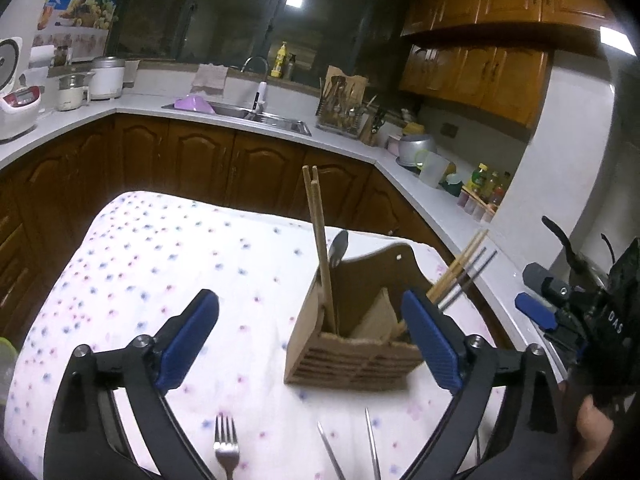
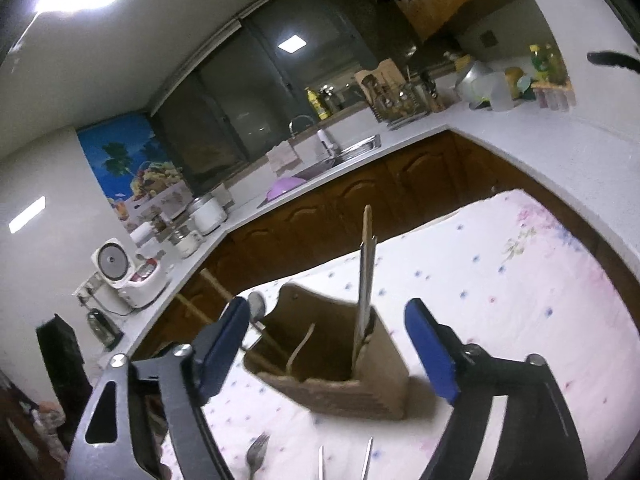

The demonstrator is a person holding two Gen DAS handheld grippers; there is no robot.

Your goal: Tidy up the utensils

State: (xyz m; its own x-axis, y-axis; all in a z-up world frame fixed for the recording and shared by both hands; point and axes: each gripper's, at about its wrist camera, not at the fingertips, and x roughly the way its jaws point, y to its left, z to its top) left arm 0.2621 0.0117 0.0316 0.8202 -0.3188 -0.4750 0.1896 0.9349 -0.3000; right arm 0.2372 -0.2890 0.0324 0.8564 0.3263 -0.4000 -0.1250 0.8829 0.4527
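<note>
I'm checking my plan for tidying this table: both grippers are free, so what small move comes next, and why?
Probably lower the left gripper, which is open and empty, onto the fork lying on the tablecloth just below it. The fork and two metal chopsticks are still loose, while the wooden holder already has a spoon and chopsticks.

Ahead of the blue-padded left gripper (image 1: 310,344), a brown holder (image 1: 352,356) is sitting on a white, blue-and-pink-flowered tablecloth (image 1: 160,264).
</note>
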